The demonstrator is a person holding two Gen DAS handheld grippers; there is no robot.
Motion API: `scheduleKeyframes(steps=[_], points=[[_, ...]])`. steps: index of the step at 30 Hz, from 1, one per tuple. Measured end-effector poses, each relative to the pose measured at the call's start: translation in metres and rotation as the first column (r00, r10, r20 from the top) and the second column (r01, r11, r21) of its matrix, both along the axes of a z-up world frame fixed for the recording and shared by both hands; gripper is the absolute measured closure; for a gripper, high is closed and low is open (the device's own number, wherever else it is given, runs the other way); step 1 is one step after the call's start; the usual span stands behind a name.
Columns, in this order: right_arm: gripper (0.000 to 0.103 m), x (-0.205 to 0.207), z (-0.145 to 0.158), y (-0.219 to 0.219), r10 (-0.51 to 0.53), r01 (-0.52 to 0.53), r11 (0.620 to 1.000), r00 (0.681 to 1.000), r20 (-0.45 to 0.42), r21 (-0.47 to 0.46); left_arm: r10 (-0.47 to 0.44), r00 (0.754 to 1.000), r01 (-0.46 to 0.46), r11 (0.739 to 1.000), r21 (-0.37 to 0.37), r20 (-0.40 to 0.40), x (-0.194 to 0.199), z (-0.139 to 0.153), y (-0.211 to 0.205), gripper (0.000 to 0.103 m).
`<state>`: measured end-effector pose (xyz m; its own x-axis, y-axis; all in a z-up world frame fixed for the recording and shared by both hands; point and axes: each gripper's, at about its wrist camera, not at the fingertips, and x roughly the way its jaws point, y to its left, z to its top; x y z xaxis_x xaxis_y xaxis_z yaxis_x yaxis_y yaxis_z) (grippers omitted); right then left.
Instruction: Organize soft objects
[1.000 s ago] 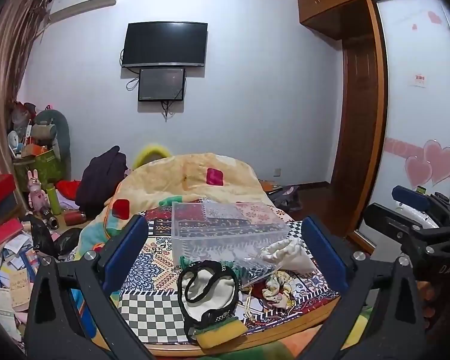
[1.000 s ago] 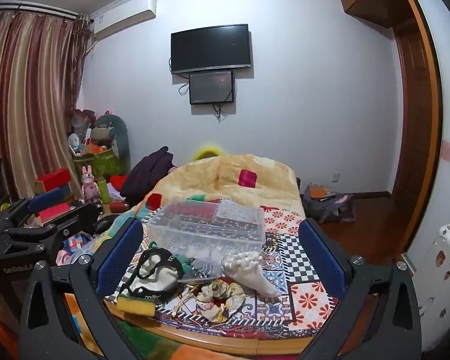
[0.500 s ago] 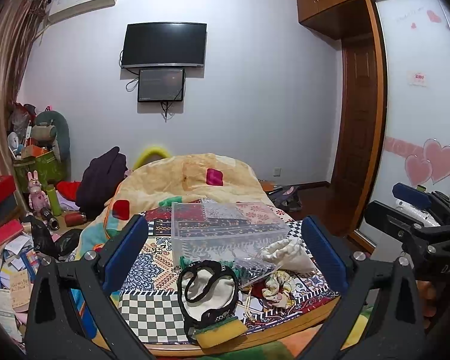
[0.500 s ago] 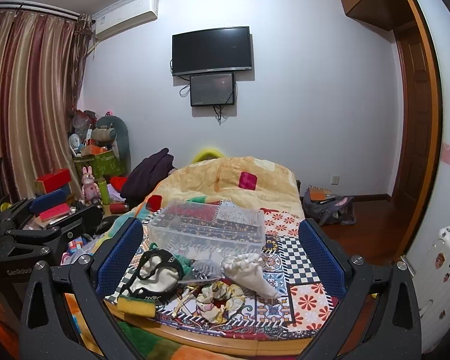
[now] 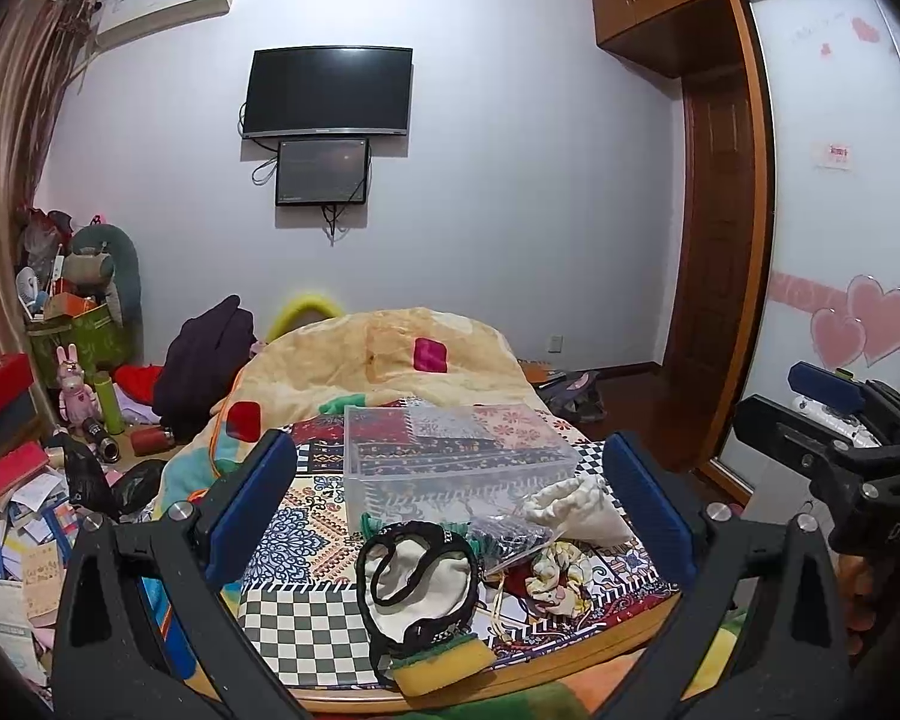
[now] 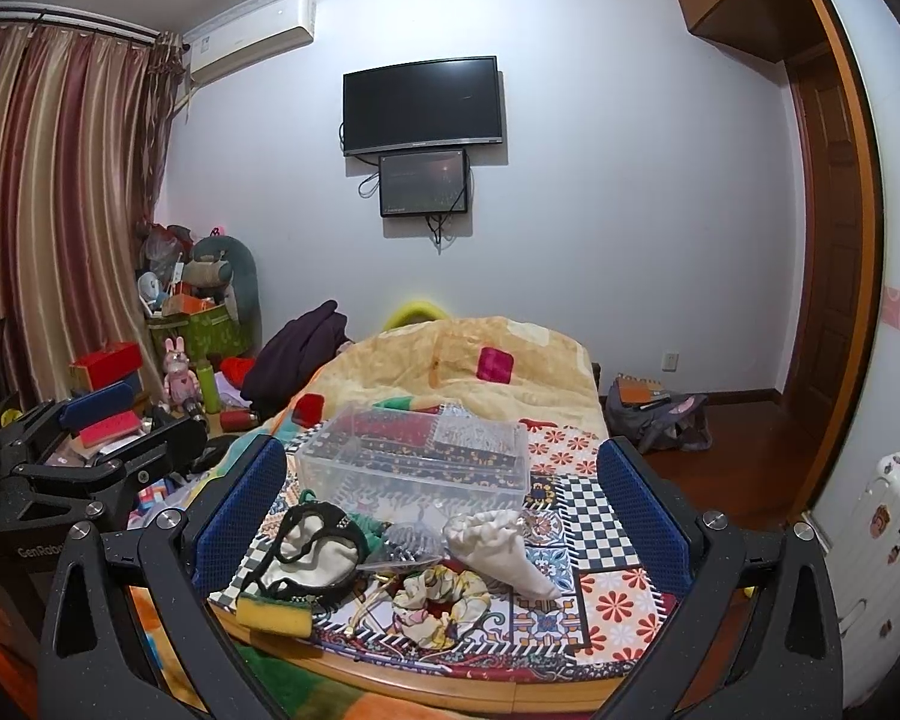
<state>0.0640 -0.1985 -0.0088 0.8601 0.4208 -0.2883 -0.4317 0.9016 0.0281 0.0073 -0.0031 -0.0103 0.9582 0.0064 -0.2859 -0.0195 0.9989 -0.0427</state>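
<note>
A clear plastic box [image 5: 450, 456] [image 6: 417, 459] stands on the patterned bed cover. In front of it lie a cream cloth bag with black trim [image 5: 420, 582] [image 6: 315, 555], a yellow-green sponge [image 5: 441, 663] [image 6: 273, 615], a white sock [image 5: 576, 507] [image 6: 501, 549], a floral scrunchie [image 5: 555, 573] [image 6: 441, 597] and a small clear plastic bag [image 5: 507, 537]. My left gripper [image 5: 450, 504] is open and empty, held back from the bed. My right gripper [image 6: 441, 498] is open and empty too. Each gripper shows at the edge of the other's view.
The bed's wooden front edge [image 6: 450, 684] is close below. A yellow quilt [image 5: 384, 354] covers the far bed. Clutter, boxes and toys fill the floor at left [image 5: 42, 450]. A backpack [image 6: 654, 414] lies on the floor right; a wardrobe door [image 5: 834, 240] stands beside.
Both grippers stay open and empty. The views shift only slightly; nothing on the bed has moved.
</note>
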Motion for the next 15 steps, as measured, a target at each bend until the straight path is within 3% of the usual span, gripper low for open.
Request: scheduleKeyframes(steps=[15], points=[[0.000, -0.0036, 0.0024, 0.0020, 0.004, -0.004, 1.000, 1.000, 0.015, 0.000, -0.001, 1.000, 0.001, 1.000, 0.001, 0.007, -0.0033, 0.0019, 0.0001, 0.000]])
